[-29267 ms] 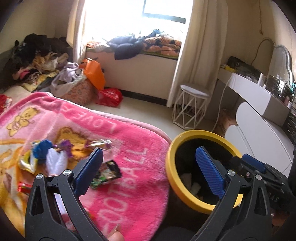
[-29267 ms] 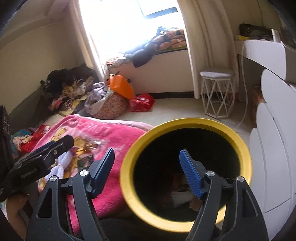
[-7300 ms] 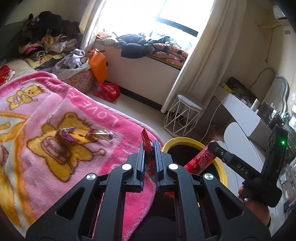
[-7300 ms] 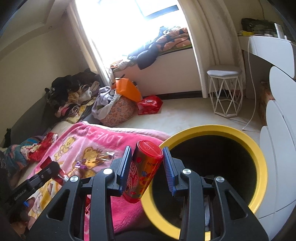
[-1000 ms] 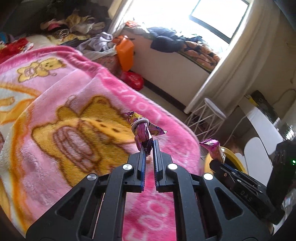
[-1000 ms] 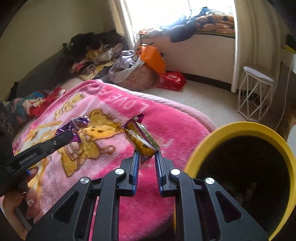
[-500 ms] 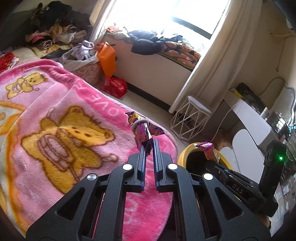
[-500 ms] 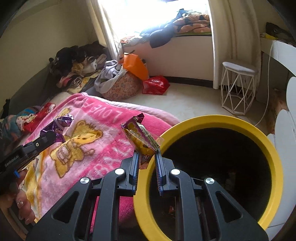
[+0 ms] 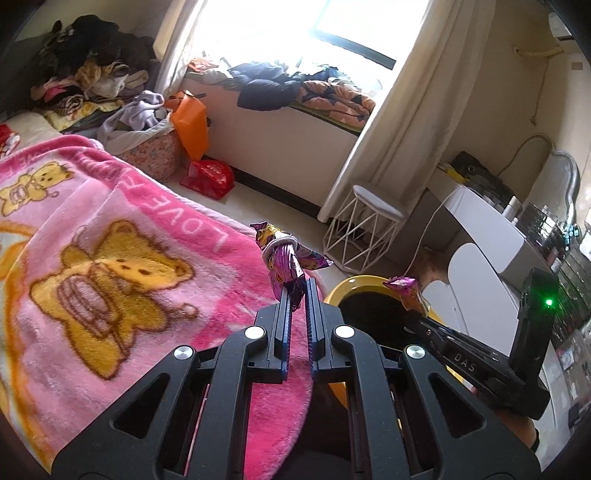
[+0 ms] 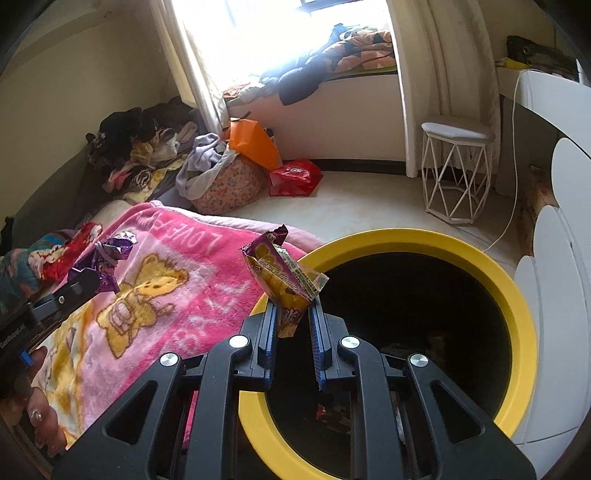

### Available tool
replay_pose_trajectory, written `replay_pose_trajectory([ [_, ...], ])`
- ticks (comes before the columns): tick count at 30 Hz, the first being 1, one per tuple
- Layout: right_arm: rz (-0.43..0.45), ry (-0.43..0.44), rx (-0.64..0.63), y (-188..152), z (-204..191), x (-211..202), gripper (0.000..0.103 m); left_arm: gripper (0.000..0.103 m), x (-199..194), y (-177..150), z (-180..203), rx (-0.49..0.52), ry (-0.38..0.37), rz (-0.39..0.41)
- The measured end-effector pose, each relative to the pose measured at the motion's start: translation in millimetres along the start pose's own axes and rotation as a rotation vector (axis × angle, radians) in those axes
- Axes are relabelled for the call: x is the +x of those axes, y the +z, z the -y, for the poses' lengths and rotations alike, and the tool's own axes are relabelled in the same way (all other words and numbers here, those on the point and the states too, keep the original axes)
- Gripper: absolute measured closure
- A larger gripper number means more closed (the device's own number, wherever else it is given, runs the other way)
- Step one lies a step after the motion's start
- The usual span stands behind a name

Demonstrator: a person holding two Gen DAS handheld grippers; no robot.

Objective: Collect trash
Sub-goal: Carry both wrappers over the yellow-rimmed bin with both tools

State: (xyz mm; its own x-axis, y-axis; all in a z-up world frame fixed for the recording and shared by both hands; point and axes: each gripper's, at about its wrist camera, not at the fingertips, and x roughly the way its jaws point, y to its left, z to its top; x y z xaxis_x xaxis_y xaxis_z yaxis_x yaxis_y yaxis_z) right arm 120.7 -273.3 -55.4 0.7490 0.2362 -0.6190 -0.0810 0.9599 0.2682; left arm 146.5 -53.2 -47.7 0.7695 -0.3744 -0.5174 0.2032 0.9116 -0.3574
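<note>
Purple wrapper (image 9: 282, 258) pinched tight in the left gripper (image 9: 296, 291), above the pink blanket (image 9: 110, 266), yellow snack bag (image 10: 282, 282) squeezed in the right gripper (image 10: 293, 308), sticking up past its fingertips, yellow-rimmed bin (image 10: 517, 314) just beyond.

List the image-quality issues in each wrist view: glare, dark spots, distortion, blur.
Left wrist view: the window is blown out white; fisheye bends the curtain; the purple wrapper in the left gripper stays sharp. Right wrist view: the window glares again; the inside of the yellow-rimmed bin is almost black, its contents barely readable; the yellow wrapper in the right gripper is crisp.
</note>
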Motion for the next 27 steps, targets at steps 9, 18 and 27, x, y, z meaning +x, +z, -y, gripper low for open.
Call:
replay_pose_trajectory([
  [9, 0.012, -0.023, 0.038, 1, 16, -9, 0.087, 0.099, 0, -5, 19, 0.031, -0.029, -0.009],
  [18, 0.027, -0.060, 0.091, 0, 37, -17, 0.087, 0.099, 3, -10, 34, 0.064, -0.048, -0.022],
  [27, 0.025, -0.086, 0.133, -1, 56, -20, 0.087, 0.099, 10, -16, 52, 0.104, -0.068, -0.044],
])
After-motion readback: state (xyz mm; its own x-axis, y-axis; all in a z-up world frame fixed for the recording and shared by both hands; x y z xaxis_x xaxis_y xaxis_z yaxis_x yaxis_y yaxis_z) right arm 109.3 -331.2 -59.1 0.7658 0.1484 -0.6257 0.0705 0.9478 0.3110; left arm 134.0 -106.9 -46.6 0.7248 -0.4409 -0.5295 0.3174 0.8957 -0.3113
